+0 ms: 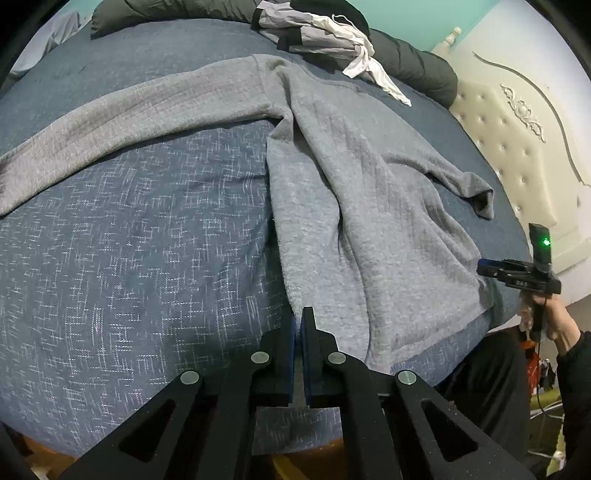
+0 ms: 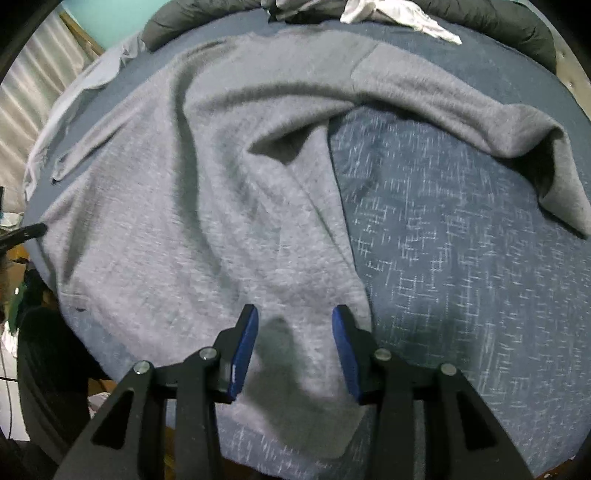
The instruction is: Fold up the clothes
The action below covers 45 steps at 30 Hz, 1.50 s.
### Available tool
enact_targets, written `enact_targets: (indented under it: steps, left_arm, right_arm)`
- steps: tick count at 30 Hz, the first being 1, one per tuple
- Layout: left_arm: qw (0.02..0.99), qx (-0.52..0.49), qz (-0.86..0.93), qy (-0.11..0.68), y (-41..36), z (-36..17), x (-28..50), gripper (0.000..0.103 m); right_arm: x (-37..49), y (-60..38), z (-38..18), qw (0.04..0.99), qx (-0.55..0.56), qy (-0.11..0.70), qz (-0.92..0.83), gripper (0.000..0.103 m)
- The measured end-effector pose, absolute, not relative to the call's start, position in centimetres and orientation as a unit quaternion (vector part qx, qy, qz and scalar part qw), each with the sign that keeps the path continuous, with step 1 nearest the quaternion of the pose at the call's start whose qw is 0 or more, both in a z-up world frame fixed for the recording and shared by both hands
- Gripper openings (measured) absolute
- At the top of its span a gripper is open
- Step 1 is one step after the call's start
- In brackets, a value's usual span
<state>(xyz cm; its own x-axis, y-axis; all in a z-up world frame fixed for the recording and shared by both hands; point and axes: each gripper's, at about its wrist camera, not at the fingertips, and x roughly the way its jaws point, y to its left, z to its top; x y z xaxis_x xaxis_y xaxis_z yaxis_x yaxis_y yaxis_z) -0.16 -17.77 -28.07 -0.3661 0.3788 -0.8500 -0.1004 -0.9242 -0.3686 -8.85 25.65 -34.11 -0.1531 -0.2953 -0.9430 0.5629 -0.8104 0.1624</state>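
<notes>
A grey long-sleeved sweater [image 1: 369, 206] lies spread and wrinkled on the blue bed cover [image 1: 140, 240], one sleeve stretched out to the left and the other folded near the right edge. My left gripper [image 1: 299, 321] is shut, its tips right at the lower left corner of the sweater's hem, apparently pinching it. In the right wrist view the sweater [image 2: 192, 221] fills the left half. My right gripper [image 2: 295, 328] stands open over the hem's other corner, with cloth between its blue pads [image 2: 246, 343]. A hand holds that gripper [image 1: 487, 268] at the bed's right edge.
Loose grey and white clothes [image 1: 325, 33] are piled on a dark padded jacket [image 1: 413, 62] at the far side of the bed. A cream tufted headboard [image 1: 517, 140] rises on the right. A pale blue garment [image 2: 74, 96] lies at the far left edge.
</notes>
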Motion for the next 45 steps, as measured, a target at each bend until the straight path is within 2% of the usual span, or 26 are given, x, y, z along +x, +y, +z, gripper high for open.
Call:
enact_targets:
  steps: [2, 4, 5, 7, 9, 10, 24, 30, 34, 35, 37, 39, 45]
  left_arm:
    - [0.147, -0.545, 0.816, -0.128, -17.8, -28.2, -0.2, 0.003]
    - [0.147, -0.546, 0.815, -0.128, -17.8, -28.2, -0.2, 0.003]
    - [0.147, -0.546, 0.815, -0.128, -17.7, -28.3, -0.2, 0.003]
    - [0.147, -0.547, 0.814, -0.128, -17.7, -28.3, -0.2, 0.003]
    - [0.146, -0.548, 0.814, -0.128, -17.7, -28.4, -0.2, 0.003]
    - [0.145, -0.548, 0.813, -0.128, -17.7, -28.4, -0.2, 0.003]
    - [0.146, -0.546, 0.813, -0.139, -17.8, -27.8, 0.3, 0.003]
    - [0.148, -0.548, 0.812, -0.136, -17.4, -27.7, 0.4, 0.003]
    - [0.147, -0.549, 0.812, -0.135, -17.2, -27.7, 0.4, 0.003]
    - [0.147, -0.549, 0.812, -0.134, -17.2, -27.6, 0.4, 0.003]
    - [0.148, -0.549, 0.812, -0.133, -17.0, -27.5, 0.4, 0.003]
    - [0.148, -0.548, 0.813, -0.132, -16.9, -27.3, 0.4, 0.003]
    - [0.148, -0.546, 0.815, -0.125, -16.5, -26.9, 0.4, 0.003]
  right_arm:
    - [-9.3, 25.8, -35.0, 0.272, 0.59, 0.121, -0.751, 0.042]
    - [-9.6, 26.0, -35.8, 0.267, 0.596, 0.121, -0.748, 0.037]
    - [-9.6, 26.0, -36.1, 0.267, 0.597, 0.122, -0.747, 0.029]
    - [-9.4, 26.0, -36.4, 0.27, 0.593, 0.129, -0.748, 0.02]
    - [-9.3, 26.0, -36.4, 0.271, 0.588, 0.133, -0.75, 0.005]
    - [-9.2, 26.2, -36.2, 0.271, 0.585, 0.133, -0.753, 0.002]
    - [-8.0, 33.3, -28.0, 0.27, 0.522, 0.039, -0.808, 0.0]
    - [-8.3, 37.9, -29.2, 0.222, 0.537, 0.002, -0.814, 0.0]
    - [-8.2, 37.3, -29.5, 0.258, 0.539, -0.028, -0.802, 0.0]
    - [-8.2, 36.5, -29.6, 0.265, 0.541, -0.023, -0.798, 0.001]
    - [-8.5, 35.0, -30.2, 0.272, 0.554, -0.015, -0.787, 0.012]
    - [-8.7, 33.7, -30.9, 0.274, 0.563, -0.007, -0.78, 0.052]
    - [-9.6, 31.6, -33.2, 0.274, 0.579, 0.01, -0.768, 0.054]
